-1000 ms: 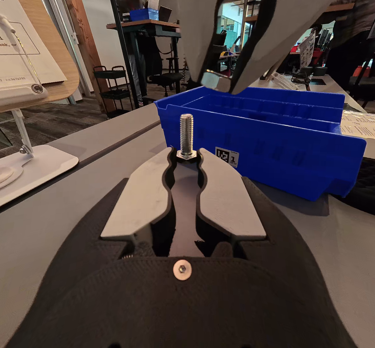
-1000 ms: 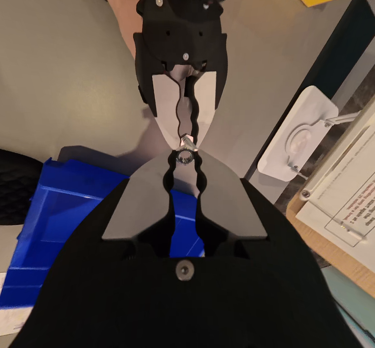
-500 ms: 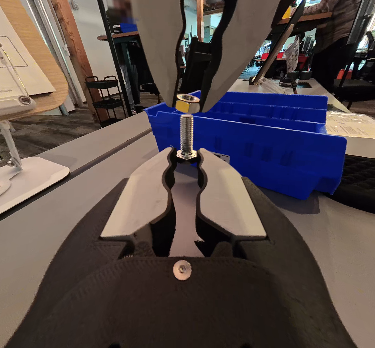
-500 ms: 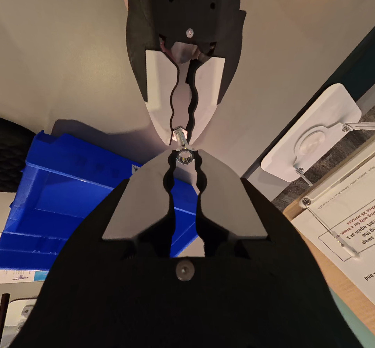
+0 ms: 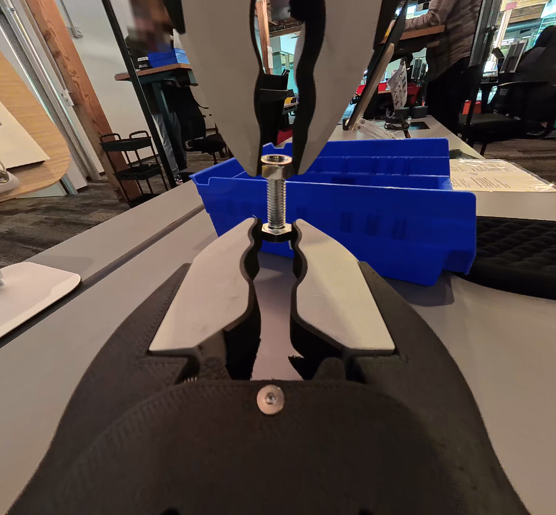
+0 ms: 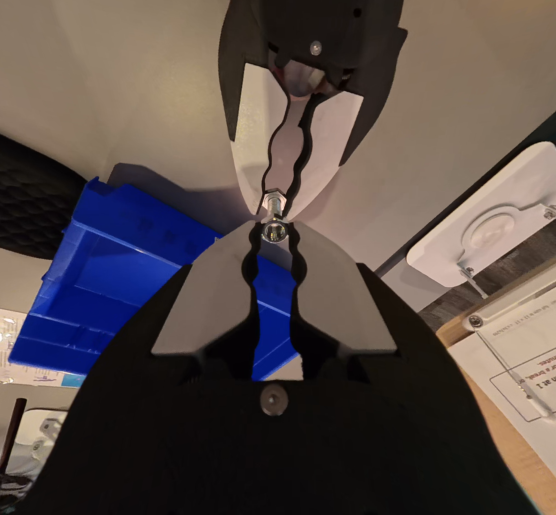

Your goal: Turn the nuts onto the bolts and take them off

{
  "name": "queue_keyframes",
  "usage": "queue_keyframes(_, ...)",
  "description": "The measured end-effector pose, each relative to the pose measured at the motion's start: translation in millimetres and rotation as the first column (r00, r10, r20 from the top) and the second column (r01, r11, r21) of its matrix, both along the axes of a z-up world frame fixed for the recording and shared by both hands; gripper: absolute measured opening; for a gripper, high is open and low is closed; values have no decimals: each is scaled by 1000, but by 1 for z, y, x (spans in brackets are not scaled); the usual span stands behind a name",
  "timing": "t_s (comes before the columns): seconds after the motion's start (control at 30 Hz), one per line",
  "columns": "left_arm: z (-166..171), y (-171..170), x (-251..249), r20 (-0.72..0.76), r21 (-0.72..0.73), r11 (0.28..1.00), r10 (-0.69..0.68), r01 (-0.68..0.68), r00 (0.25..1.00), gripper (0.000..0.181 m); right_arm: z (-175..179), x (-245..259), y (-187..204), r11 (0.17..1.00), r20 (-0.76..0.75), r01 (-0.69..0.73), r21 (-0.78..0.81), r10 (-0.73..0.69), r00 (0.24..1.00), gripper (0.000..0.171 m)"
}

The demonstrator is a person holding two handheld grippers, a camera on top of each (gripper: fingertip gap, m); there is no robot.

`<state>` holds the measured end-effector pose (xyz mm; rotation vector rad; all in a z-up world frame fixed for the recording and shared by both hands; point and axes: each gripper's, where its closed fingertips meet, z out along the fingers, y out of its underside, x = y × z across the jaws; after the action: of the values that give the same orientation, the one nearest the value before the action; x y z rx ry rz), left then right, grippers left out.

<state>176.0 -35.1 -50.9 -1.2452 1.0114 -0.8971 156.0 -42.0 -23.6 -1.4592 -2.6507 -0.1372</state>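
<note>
Desk [image 5: 90,305] of grey carries a blue bin [image 5: 376,230] at 1 o'clock of the left hand-held gripper [image 5: 275,231]; that gripper clamps the head of an upright bolt [image 5: 276,203]; the right hand-held gripper [image 5: 276,170] comes down from 12 o'clock, pinching a nut [image 5: 276,168] that sits on the bolt's top end, touching the thread.
</note>
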Motion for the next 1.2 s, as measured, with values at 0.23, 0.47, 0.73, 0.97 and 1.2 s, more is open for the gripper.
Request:
queue_keyframes(0.23,4,-7,1,38,-4,998,-70,70,997,18,3,1,-6,998,-11,-65,12,65,998,19)
queue_keyframes(0.47,4,0,-3,34,-9,1000,-17,17,999,18,3,-1,3,978,-63,204,-35,-206,977,19)
queue_keyframes(0.73,-1,8,-4,-8,10,998,60,-60,998,18,0,-3,10,849,-127,500,-174,-522,843,19)
queue_keyframes(0.97,-1,12,-7,-2,-12,997,81,-81,997,18,1,-9,15,711,-209,659,-246,-703,680,19)
queue_keyframes(1.2,-4,17,-8,-25,-26,992,119,-120,993,18,-1,-9,19,604,-244,747,-277,-796,554,20)
